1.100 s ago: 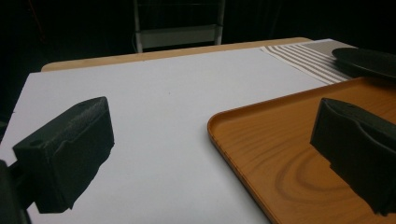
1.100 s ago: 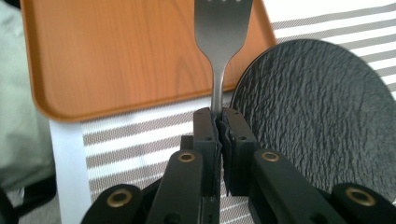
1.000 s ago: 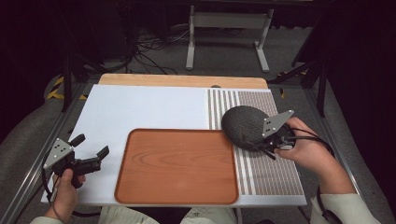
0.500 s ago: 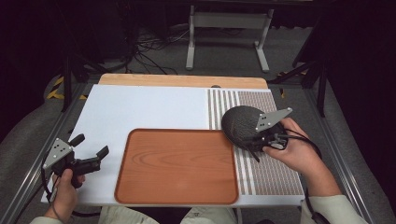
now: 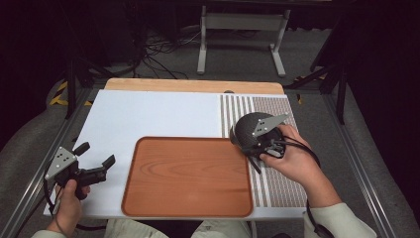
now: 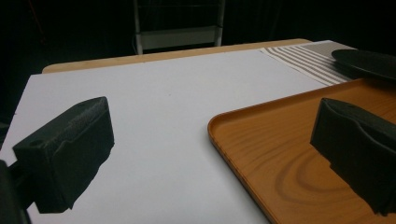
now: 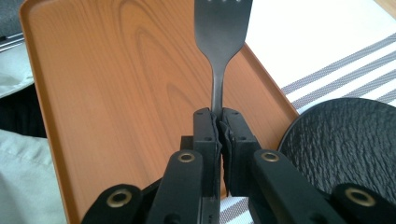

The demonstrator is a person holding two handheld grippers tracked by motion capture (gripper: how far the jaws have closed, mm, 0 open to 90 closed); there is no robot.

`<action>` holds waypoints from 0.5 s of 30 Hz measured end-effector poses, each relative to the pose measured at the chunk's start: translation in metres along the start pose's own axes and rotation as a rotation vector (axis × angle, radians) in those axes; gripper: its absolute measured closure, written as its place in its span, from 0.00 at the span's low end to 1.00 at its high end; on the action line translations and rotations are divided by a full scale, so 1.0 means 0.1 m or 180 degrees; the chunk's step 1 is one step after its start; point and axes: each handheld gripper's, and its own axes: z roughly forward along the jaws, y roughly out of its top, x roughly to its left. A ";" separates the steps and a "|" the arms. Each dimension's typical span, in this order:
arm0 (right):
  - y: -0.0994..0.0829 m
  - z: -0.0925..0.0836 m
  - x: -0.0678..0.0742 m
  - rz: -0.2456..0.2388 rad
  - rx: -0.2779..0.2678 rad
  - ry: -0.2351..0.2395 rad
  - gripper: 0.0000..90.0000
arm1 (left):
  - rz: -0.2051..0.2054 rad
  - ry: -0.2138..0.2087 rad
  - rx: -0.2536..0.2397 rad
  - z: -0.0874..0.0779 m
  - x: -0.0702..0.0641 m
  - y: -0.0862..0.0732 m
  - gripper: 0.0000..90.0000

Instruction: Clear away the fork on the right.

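A: Status. My right gripper [image 7: 219,122] is clamped tight on the thin handle of a black fork [image 7: 222,32]; the jaws meet on the stem with no gap that I can see. The fork's head points out over the wooden tray [image 5: 188,173], near its right edge. The black slate-textured plate [image 7: 345,140] sits just beside the tray on the striped placemat [image 5: 277,183].

B: And your other tool?

A: My left gripper [image 5: 96,156] holds nothing, jaws standing wide apart, resting over the white mat [image 5: 148,114] left of the tray.

B: What does the step ask for?

A: My judgement: carry the fork across and lay it on the tray. I grip only the end of a narrow handle, so the head can swing or pivot. I want to keep the wrist level, travel low, and bring the tines down flat onto the wood before I let the jaws part. I should also clear the tray's raised rim, not drag across it, and stay off the plate.

B: Any risk?

A: The fork twisting in the pads, or sliding once released on the smooth wood.

B: Any brands, labels, writing?

A: 0 readable. No print on fork, plate, tray or mats.
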 end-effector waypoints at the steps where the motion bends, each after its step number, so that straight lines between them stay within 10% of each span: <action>1: 0.02 0.03 0.01 0.0001 0.0013 0.0008 0.95 | 0.0000 -0.0001 0.0000 0.00 0.00 0.00 0.00; 15: 0.23 0.26 0.07 0.0068 0.0111 0.0050 0.95 | -0.0008 -0.0001 -0.0003 0.00 0.00 0.00 0.00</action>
